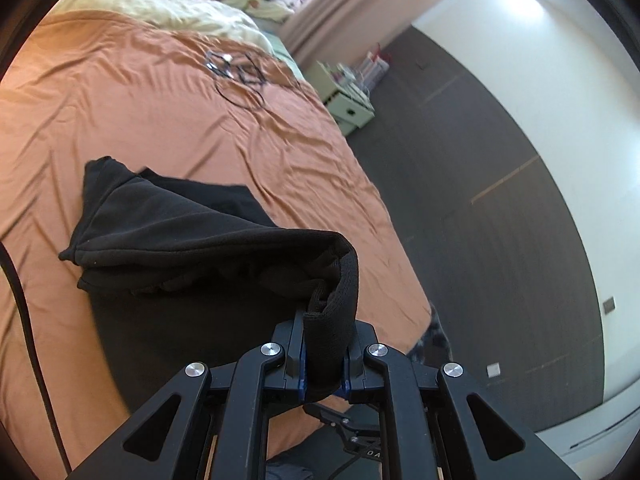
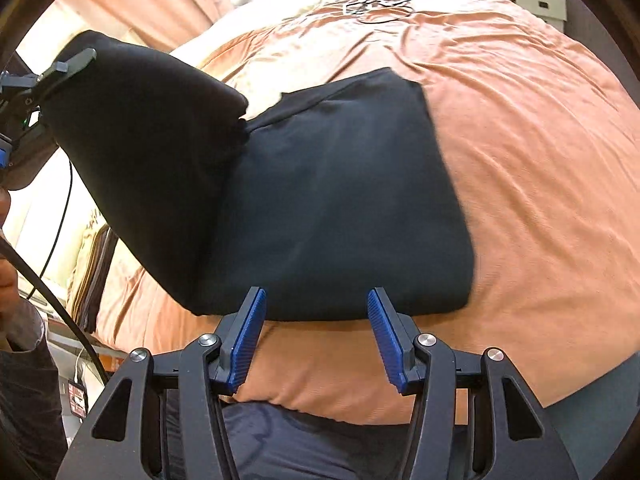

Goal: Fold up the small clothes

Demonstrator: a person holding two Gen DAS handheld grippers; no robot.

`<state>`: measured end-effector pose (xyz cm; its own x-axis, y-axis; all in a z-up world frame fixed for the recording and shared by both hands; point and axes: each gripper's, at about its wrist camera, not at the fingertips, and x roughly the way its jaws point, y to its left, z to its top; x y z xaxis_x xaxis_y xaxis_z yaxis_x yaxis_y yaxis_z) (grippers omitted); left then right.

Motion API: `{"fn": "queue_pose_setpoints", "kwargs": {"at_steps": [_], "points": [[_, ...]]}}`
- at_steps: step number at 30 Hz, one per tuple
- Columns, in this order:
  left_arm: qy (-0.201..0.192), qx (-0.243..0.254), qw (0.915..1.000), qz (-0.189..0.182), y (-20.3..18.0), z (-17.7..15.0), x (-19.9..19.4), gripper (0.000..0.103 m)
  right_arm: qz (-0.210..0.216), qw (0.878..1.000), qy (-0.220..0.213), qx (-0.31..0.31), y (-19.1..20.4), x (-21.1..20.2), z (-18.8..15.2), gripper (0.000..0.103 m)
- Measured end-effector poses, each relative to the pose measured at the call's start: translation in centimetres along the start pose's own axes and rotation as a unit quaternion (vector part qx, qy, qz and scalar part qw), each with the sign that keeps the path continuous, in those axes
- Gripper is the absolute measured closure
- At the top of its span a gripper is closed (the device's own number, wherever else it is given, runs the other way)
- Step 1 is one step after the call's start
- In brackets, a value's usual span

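A black garment (image 2: pixel 340 200) lies on the orange bed sheet (image 2: pixel 540 160). My left gripper (image 1: pixel 324 356) is shut on a ribbed hem of the garment (image 1: pixel 332 312) and lifts that part above the bed. The lifted part (image 2: pixel 140 140) hangs from the left gripper (image 2: pixel 60 68) at the upper left of the right wrist view. My right gripper (image 2: pixel 316 300) is open and empty, its blue pads (image 2: pixel 248 336) just short of the garment's near edge. The rest of the garment (image 1: pixel 160 220) stays flat on the sheet.
A black cable coil (image 1: pixel 236 72) lies further up the bed. A cream quilt (image 1: pixel 168 4) and pillows sit at the head. A green bedside cabinet (image 1: pixel 348 104) stands by the bed on dark floor (image 1: pixel 500 220). A cable (image 2: pixel 52 288) hangs at left.
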<state>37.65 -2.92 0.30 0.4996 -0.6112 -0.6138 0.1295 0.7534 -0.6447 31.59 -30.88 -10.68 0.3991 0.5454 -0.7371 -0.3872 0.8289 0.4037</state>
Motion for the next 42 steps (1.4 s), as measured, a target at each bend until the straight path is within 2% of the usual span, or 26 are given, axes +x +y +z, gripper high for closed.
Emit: {"fn": "queue_pose_setpoints", "kwargs": {"at_steps": [5, 10, 13, 15, 16, 18, 23, 29, 34, 36, 37, 40, 42], "points": [[0.037, 0.011, 0.9992, 0.003, -1.1, -0.9, 4.5, 0.091, 0.004, 1.000, -0.013, 0.022, -2.6, -1.4, -0.8, 0.052], [0.065, 0.014, 0.9978, 0.004, -1.8, -2.4, 8.1, 0.088, 0.004, 0.999, -0.004, 0.033, -4.3, -1.5, -2.0, 0.052], [0.100, 0.002, 0.9950, -0.008, -1.6, -3.2, 10.2, 0.069, 0.010, 0.999, -0.002, 0.033, -4.9, -1.4, -2.0, 0.052], [0.104, -0.002, 0.9945, -0.010, -1.2, -3.5, 10.2, 0.051, 0.016, 0.999, -0.003, 0.031, -4.9, -1.4, -1.9, 0.052], [0.095, -0.002, 0.9955, -0.005, -0.8, -3.7, 9.6, 0.048, 0.020, 0.999, -0.002, 0.028, -4.8, -1.5, -1.9, 0.052], [0.080, -0.002, 0.9967, 0.009, -0.1, -3.7, 8.5, 0.041, 0.025, 0.999, -0.001, 0.021, -5.0, -1.3, -1.6, 0.052], [0.070, -0.001, 0.9953, 0.066, 3.2, -4.3, 5.8, 0.041, 0.025, 1.000, 0.002, 0.012, -5.1, -0.4, -0.5, 0.052], [0.075, -0.025, 0.9871, 0.139, 8.5, -5.6, 3.8, 0.041, 0.032, 0.999, 0.007, 0.014, -5.6, 0.8, 1.8, 0.052], [0.090, -0.042, 0.9784, 0.181, 11.7, -6.5, 3.5, 0.041, 0.032, 0.999, 0.012, 0.016, -5.9, 2.1, 3.0, 0.052], [0.099, -0.048, 0.9751, 0.193, 12.7, -7.0, 3.6, 0.041, 0.018, 1.000, 0.015, 0.013, -6.0, 2.7, 2.9, 0.069], [0.104, -0.051, 0.9736, 0.197, 13.3, -7.3, 3.8, 0.041, 0.015, 1.000, 0.017, 0.015, -6.3, 2.9, 2.8, 0.084], [0.120, -0.064, 0.9700, 0.202, 14.6, -8.4, 4.8, 0.041, 0.031, 0.999, 0.007, 0.034, -7.2, 2.8, 2.2, 0.094], [0.130, -0.069, 0.9682, 0.202, 15.0, -9.0, 5.3, 0.041, 0.034, 0.999, 0.004, 0.043, -7.6, 2.7, 1.6, 0.096]]}}
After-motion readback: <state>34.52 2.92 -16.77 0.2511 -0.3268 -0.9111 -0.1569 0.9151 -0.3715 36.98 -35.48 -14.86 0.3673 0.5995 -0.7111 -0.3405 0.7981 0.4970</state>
